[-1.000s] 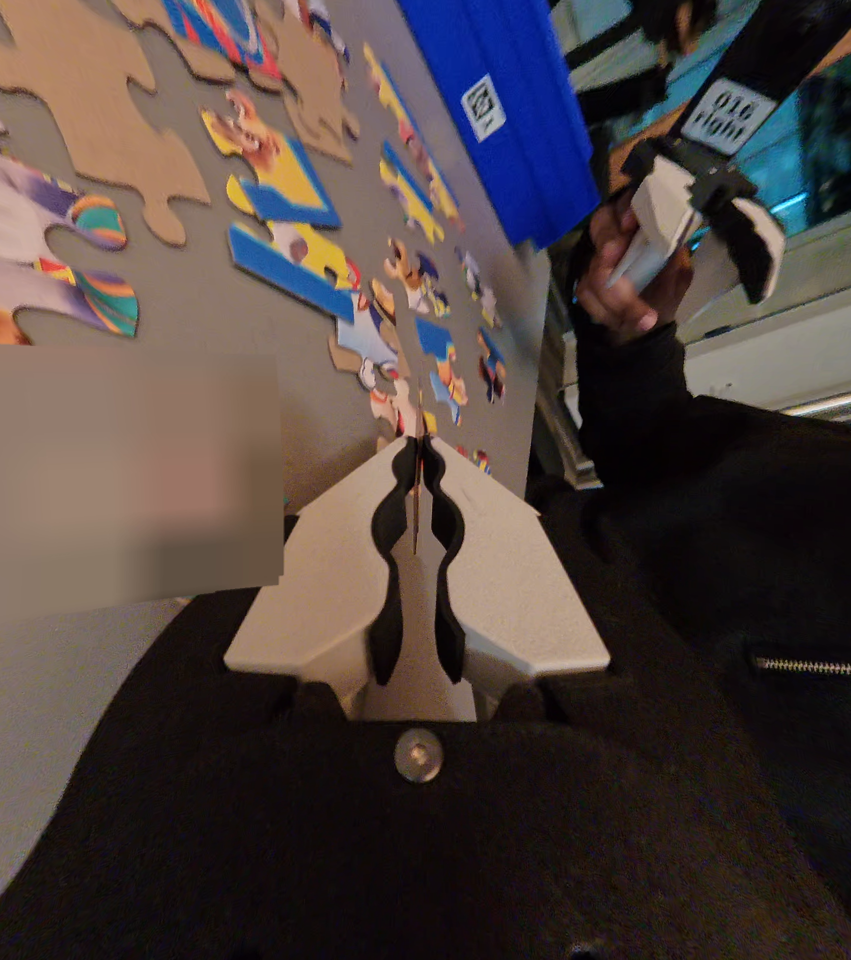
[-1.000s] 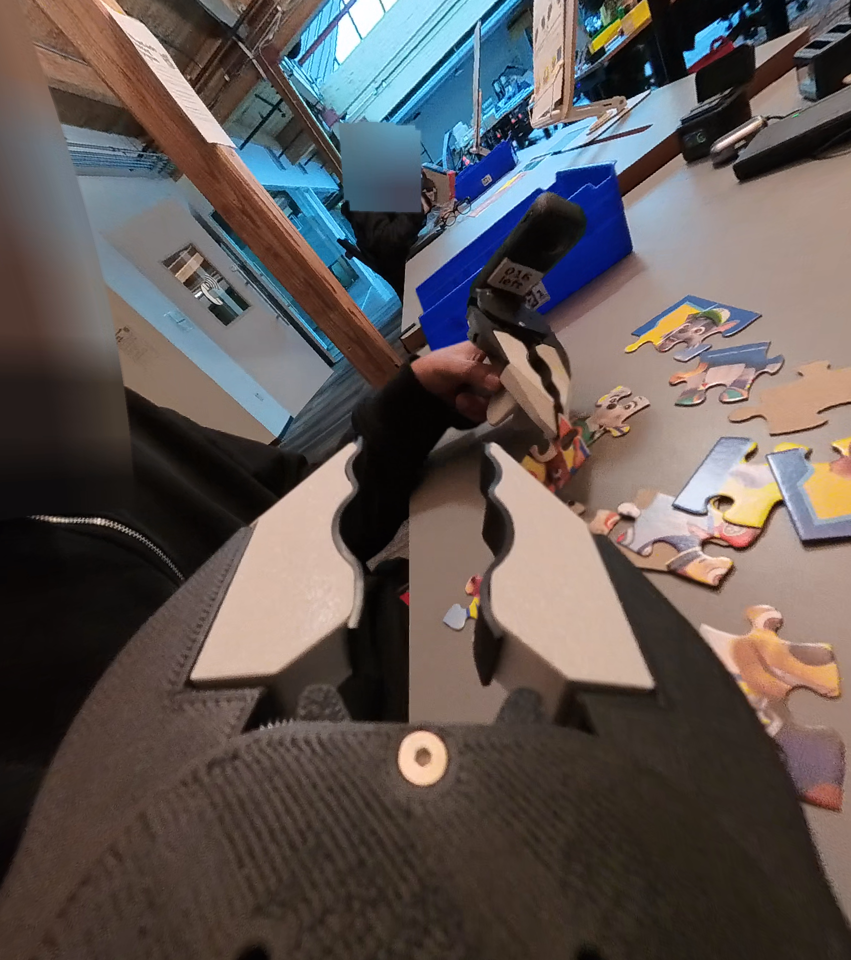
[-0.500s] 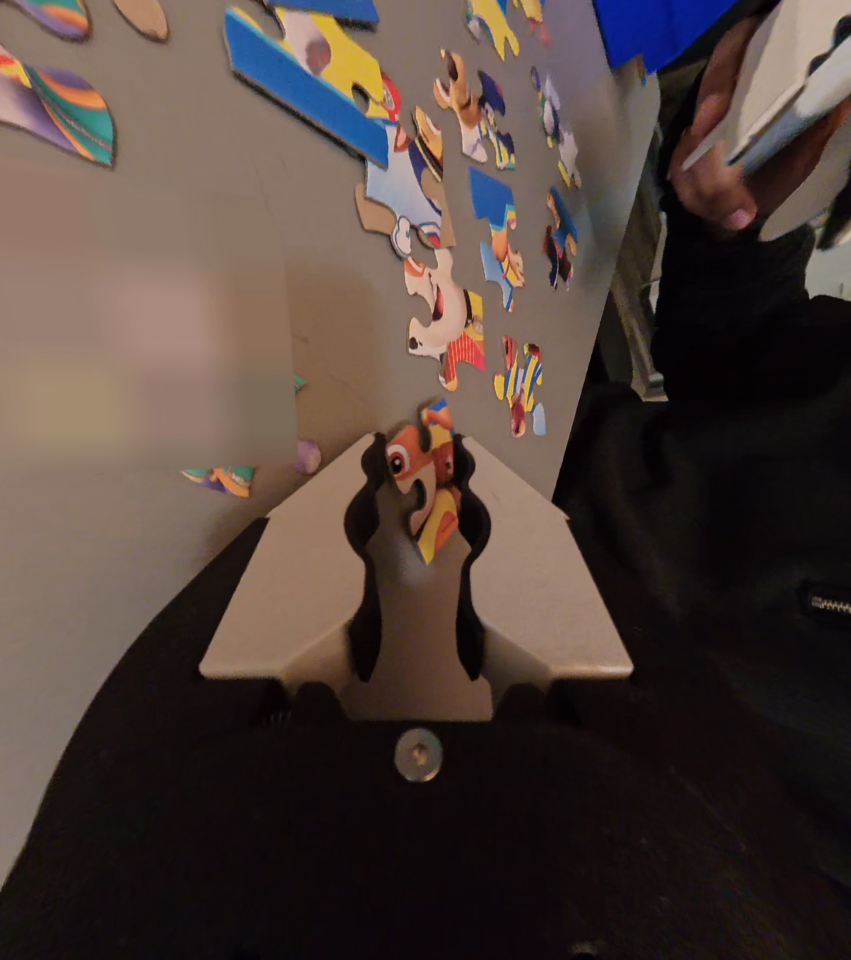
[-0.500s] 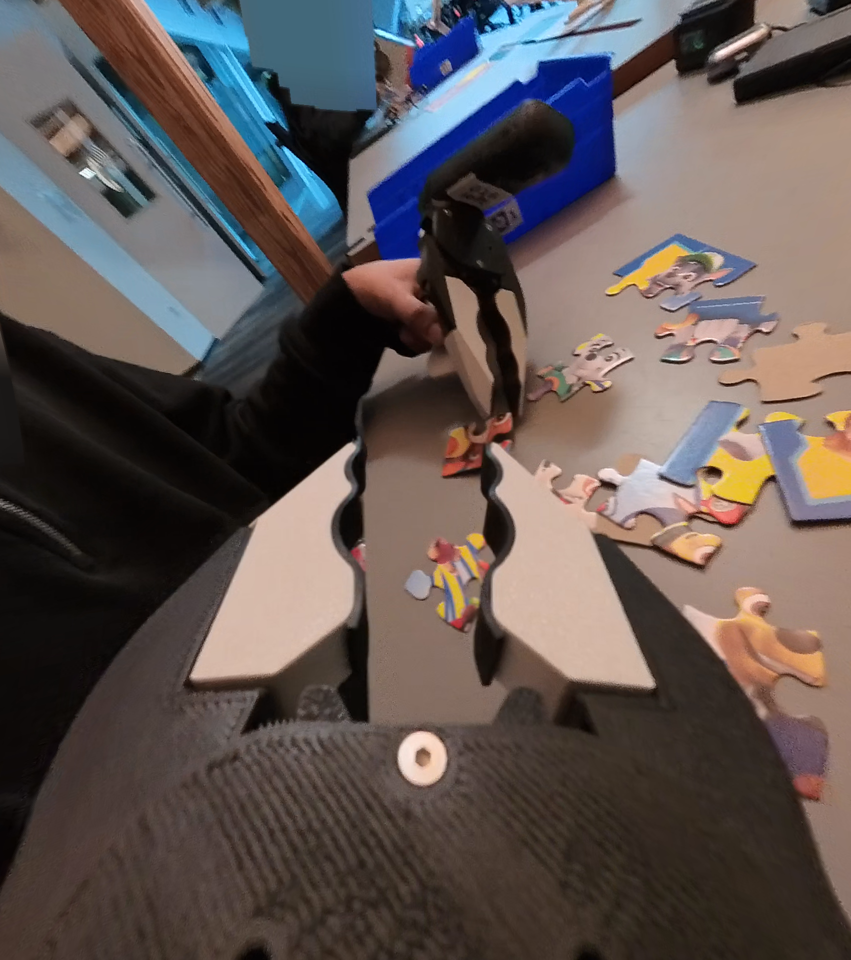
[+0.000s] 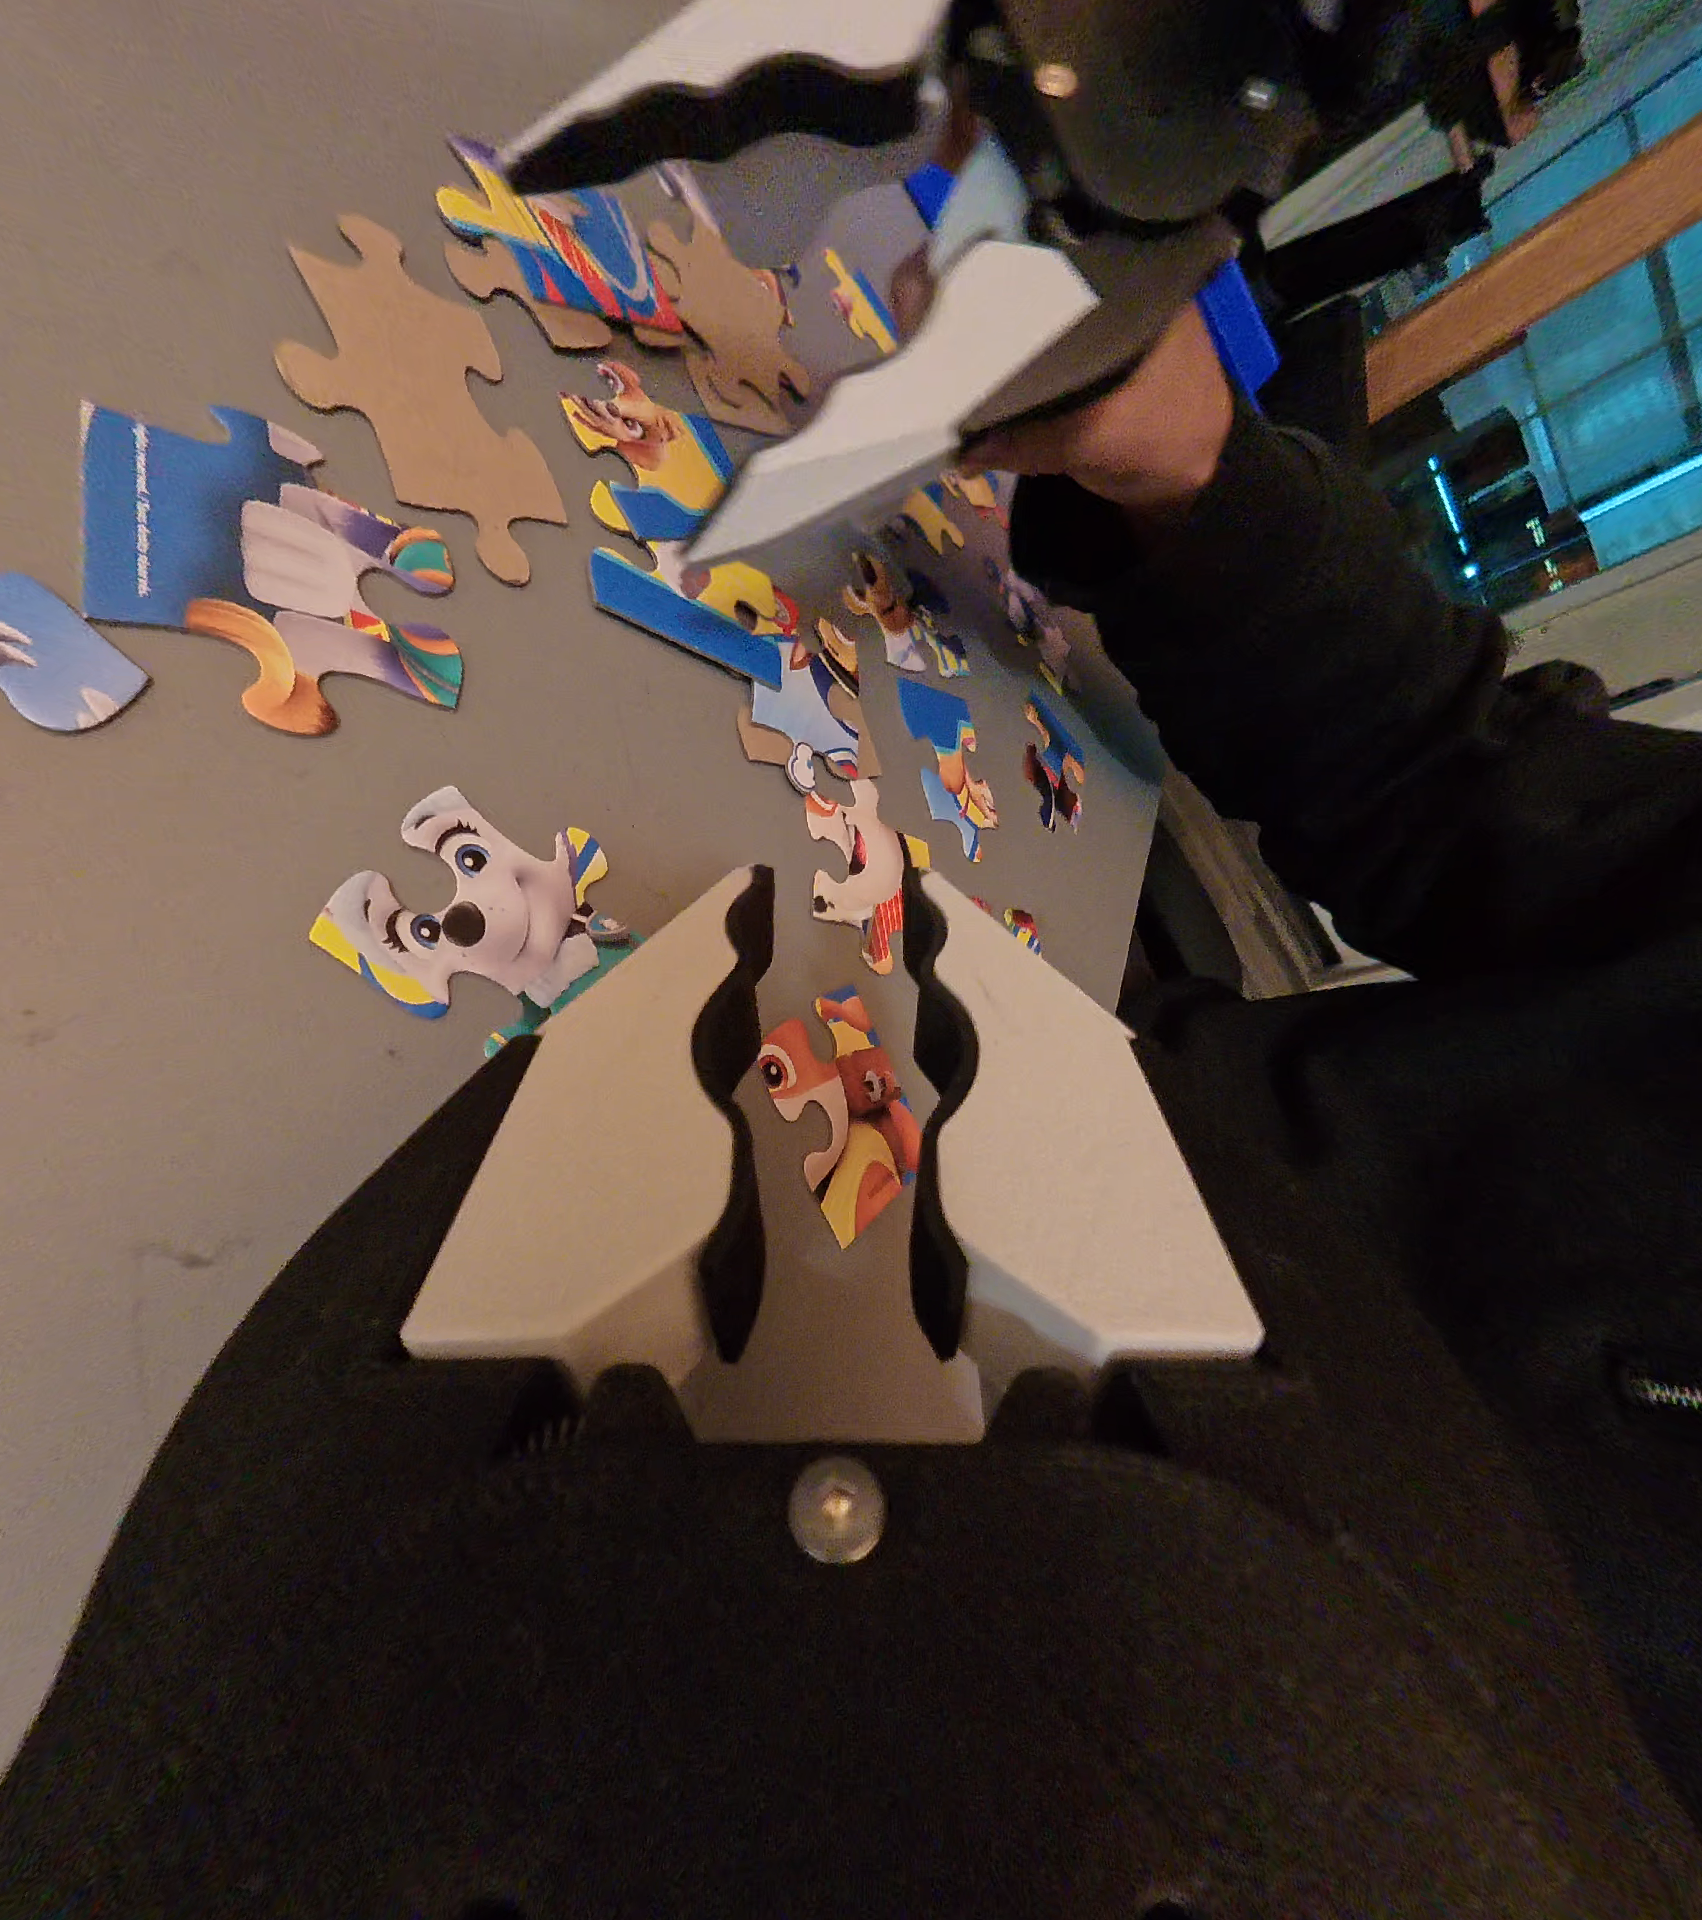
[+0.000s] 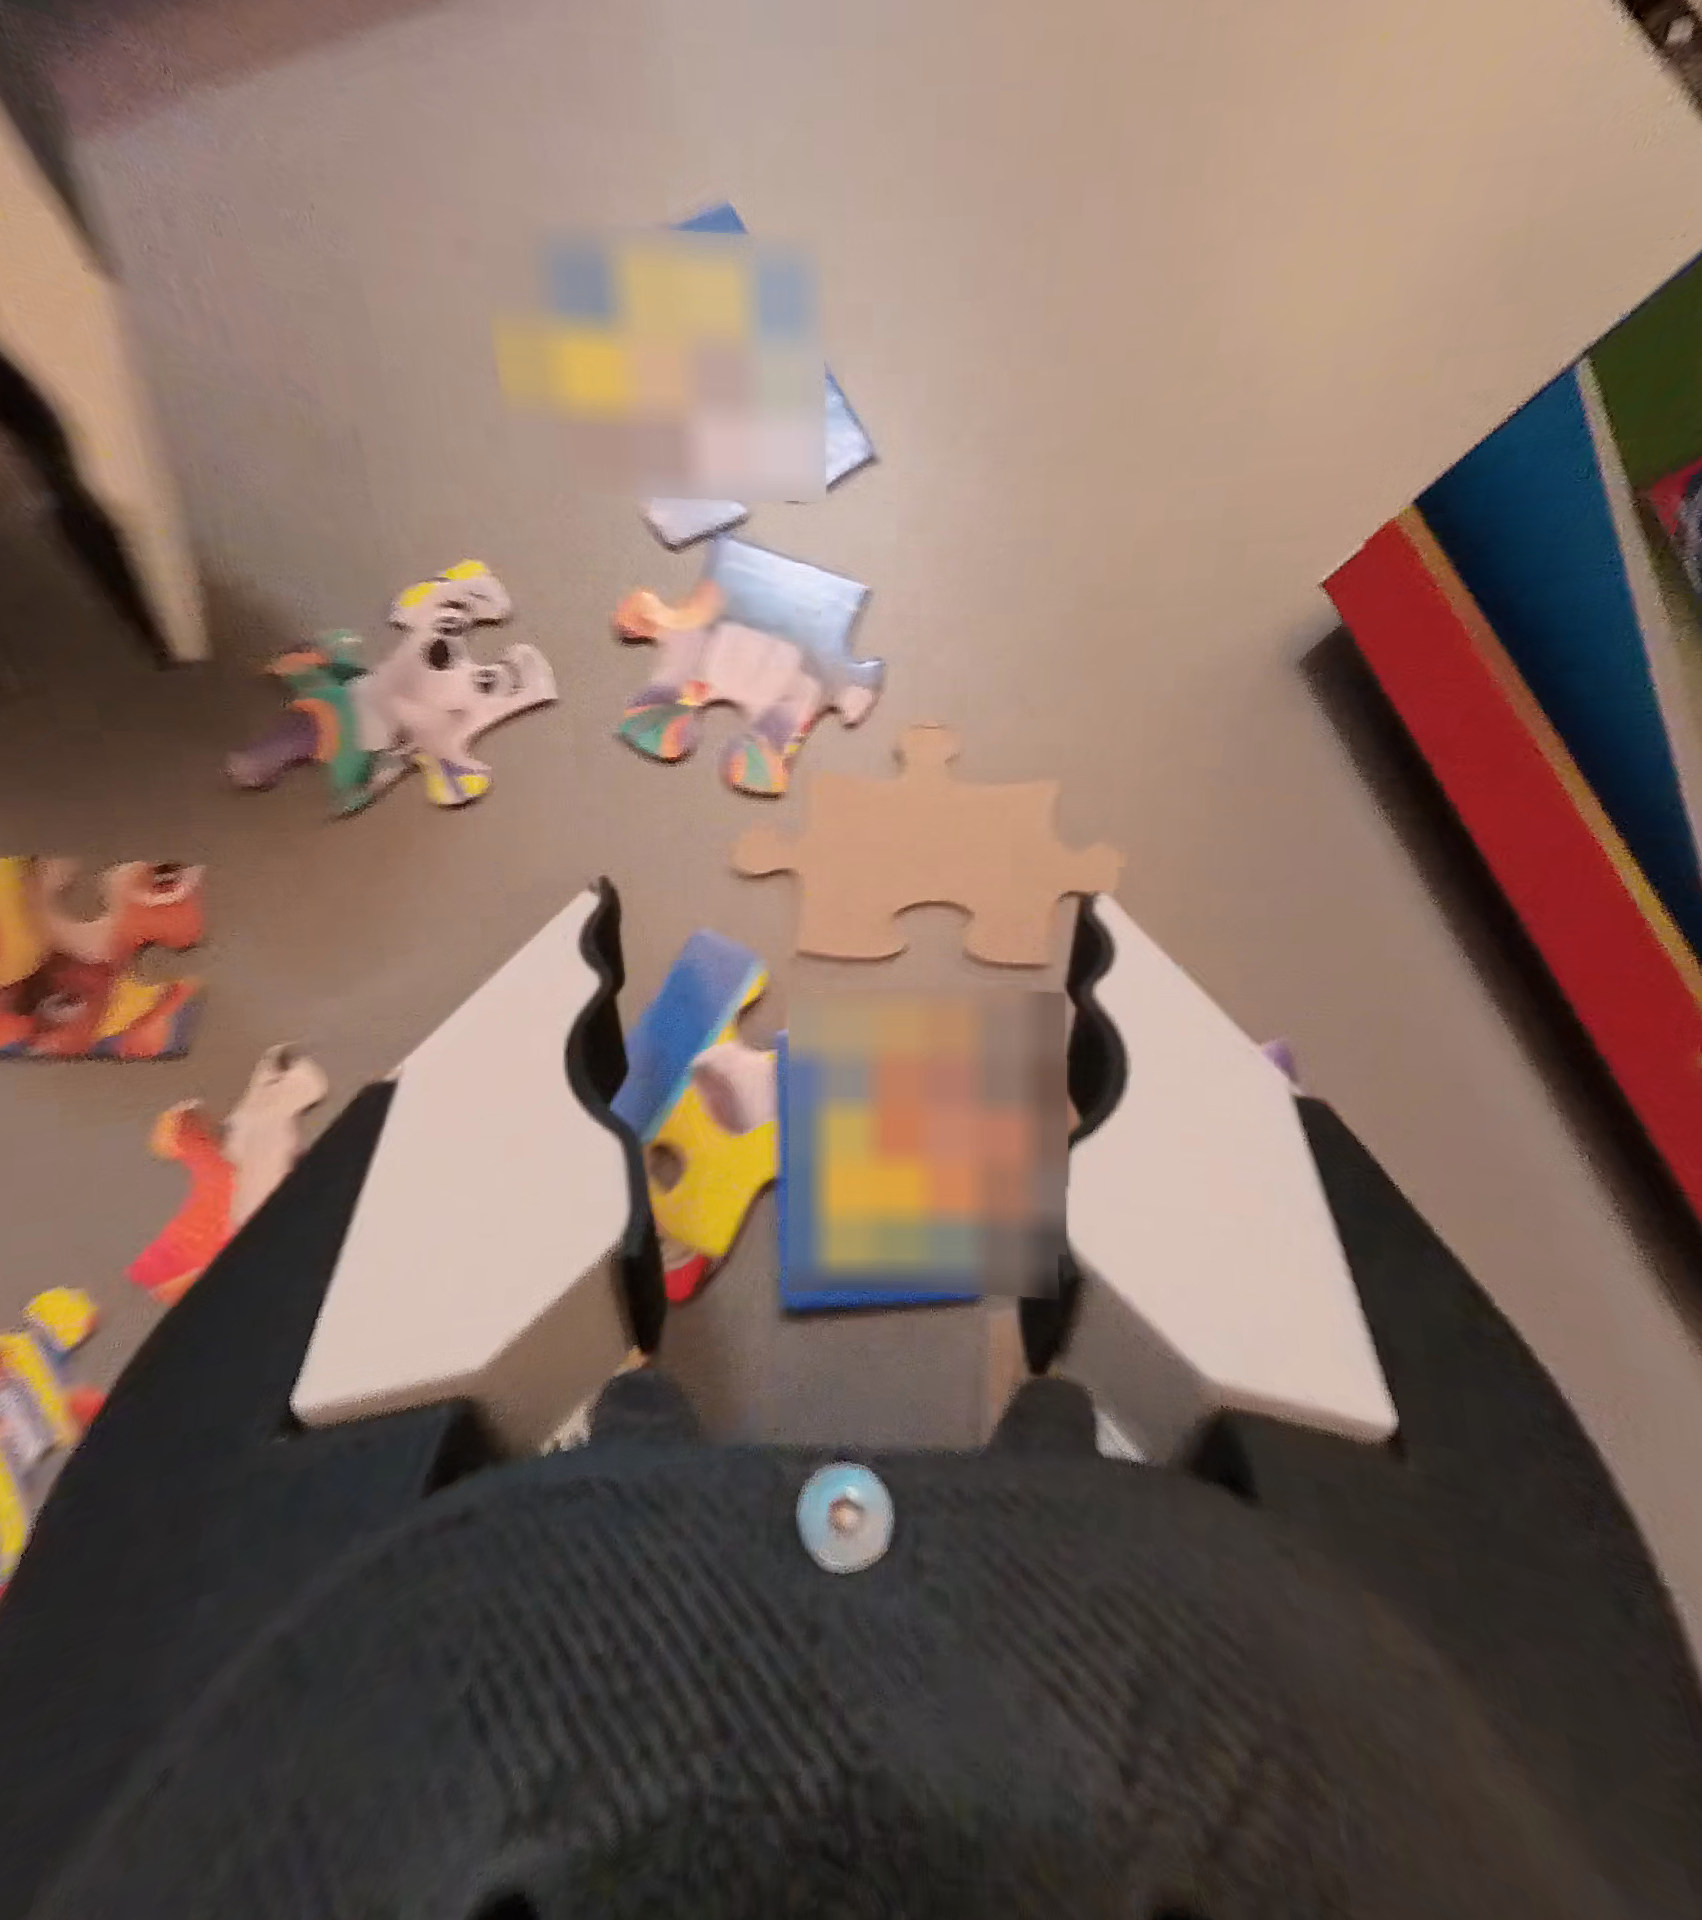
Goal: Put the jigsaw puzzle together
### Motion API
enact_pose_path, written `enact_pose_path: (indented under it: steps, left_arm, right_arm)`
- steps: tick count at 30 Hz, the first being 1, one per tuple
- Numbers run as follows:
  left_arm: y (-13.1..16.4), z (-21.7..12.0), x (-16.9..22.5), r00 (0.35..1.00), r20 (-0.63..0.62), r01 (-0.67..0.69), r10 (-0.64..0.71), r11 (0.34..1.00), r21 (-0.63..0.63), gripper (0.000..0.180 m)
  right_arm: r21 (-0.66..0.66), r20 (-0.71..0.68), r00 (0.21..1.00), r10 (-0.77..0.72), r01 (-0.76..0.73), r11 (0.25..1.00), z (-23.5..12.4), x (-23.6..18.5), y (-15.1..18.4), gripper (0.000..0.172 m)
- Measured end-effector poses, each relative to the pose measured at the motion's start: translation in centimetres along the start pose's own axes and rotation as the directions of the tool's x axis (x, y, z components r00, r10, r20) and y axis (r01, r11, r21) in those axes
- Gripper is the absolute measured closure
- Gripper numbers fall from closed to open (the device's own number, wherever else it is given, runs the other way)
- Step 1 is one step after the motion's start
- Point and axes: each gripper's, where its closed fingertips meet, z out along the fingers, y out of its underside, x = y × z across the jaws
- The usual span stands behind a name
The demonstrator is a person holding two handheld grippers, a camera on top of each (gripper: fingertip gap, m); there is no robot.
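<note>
1. We find the right wrist view blurred throughout, and two mosaic patches cover puzzle pieces there; one patch sits between our right gripper's [image 6: 842,914] fingers. The box [image 6: 1574,831] at the right edge is cut off by the frame.
2. Our left gripper [image 5: 836,883] hides part of the white dog piece [image 5: 473,914] behind its left finger. The orange piece [image 5: 842,1112] lies flat on the table between the parted fingers; we see a gap on its left side, while its right edge runs close to the right pad, contact unclear. We read these tongs as released.
3. The right tongs stand wide apart, pads clear of the pieces under them; the brown piece [image 6: 920,873] lies face down just beyond the tips.
4. The table [image 5: 99,1143] is grey and matte. Past its edge we see a wooden beam [image 5: 1595,229] and lit windows.
5. In the left view we count two brown face-down pieces and over a dozen printed ones; small far pieces blur together.
</note>
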Motion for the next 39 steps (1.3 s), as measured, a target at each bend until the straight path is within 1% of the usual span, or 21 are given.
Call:
enact_pose_path:
  steps: [2,5,8,11,13,14,19,21,25,28,31,34,35,37,38,39]
  left_arm:
    - [-0.2,-0.2,0.0,1.0,-0.003,-0.009,0.009,1.0,0.012,0.159]
    - [-0.5,-0.5,-0.1,1.0,-0.019,-0.011,0.012,0.999,0.04,0.16]
    - [-0.9,-0.9,-0.5,0.999,-0.046,0.008,-0.004,0.997,0.077,0.162]
    - [-1.3,-1.2,-0.8,0.998,-0.064,0.025,-0.018,0.994,0.11,0.163]
    - [-1.6,-1.4,-0.9,0.998,-0.066,0.029,-0.02,0.991,0.129,0.164]
    - [-1.7,-1.5,-1.0,0.998,-0.067,0.029,-0.02,0.99,0.137,0.165]
    - [-2.1,-1.7,-1.0,0.997,-0.069,0.029,-0.018,0.986,0.166,0.165]
    - [-2.2,-1.7,-0.9,0.997,-0.07,0.025,-0.013,0.985,0.172,0.165]
    - [-2.7,-1.7,-0.7,0.996,-0.087,0.027,-0.009,0.978,0.206,0.163]
    - [-3.7,-1.6,-0.5,0.99,-0.134,0.071,-0.036,0.96,0.27,0.152]
    - [-4.7,-0.9,0.0,0.975,-0.213,0.137,-0.069,0.937,0.322,0.137]
    - [-4.5,0.7,0.8,0.964,-0.257,0.153,-0.075,0.943,0.295,0.132]
    - [-4.5,1.2,1.0,0.963,-0.258,0.148,-0.073,0.946,0.287,0.134]
    - [-4.4,2.0,1.5,0.964,-0.261,0.134,-0.059,0.951,0.278,0.146]
    - [-4.5,2.3,1.9,0.962,-0.27,0.124,-0.046,0.953,0.278,0.156]
    - [-4.6,2.3,2.4,0.958,-0.287,0.114,-0.029,0.952,0.283,0.172]
  right_arm:
    - [-0.055,-0.014,1.0,-0.003,0.002,0.998,1.7,1.2,0.4,0.082]
    - [-0.092,-0.023,0.999,-0.024,0.021,0.996,3.2,1.8,0.8,0.075]
    - [-0.101,-0.011,1.0,-0.023,0.021,0.995,3.8,1.5,0.8,0.069]
    - [-0.102,-0.029,1.0,-0.009,0.007,0.995,3.8,1.3,1.0,0.068]
    - [-0.08,-0.043,0.999,0.006,-0.009,0.997,3.7,1.2,0.9,0.071]
    - [-0.065,-0.046,0.999,0.01,-0.014,0.998,3.6,1.2,0.9,0.081]
    - [-0.06,-0.039,0.999,0.006,-0.008,0.998,3.4,1.1,1.0,0.083]
    - [-0.046,-0.038,0.999,-0.007,0.006,0.999,3.0,0.8,0.7,0.083]
    - [0.058,-0.014,0.999,-0.052,0.053,0.997,0.8,-0.8,-1.2,0.082]
    - [0.163,0.01,0.991,-0.133,0.129,0.978,-1.5,-3.2,-3.1,0.083]
    - [0.238,-0.013,0.973,-0.232,0.229,0.944,-3.4,-5.6,-4.5,0.083]
    - [0.245,-0.083,0.943,-0.323,0.333,0.911,-4.4,-7.1,-5.1,0.082]
    - [0.24,-0.105,0.931,-0.35,0.365,0.9,-4.6,-7.5,-5.2,0.082]
    - [0.231,-0.142,0.91,-0.39,0.414,0.88,-4.8,-8.1,-5.3,0.082]
    - [0.225,-0.155,0.9,-0.406,0.433,0.873,-4.9,-8.3,-5.4,0.082]
    - [0.212,-0.174,0.891,-0.419,0.449,0.868,-4.9,-8.4,-5.3,0.083]
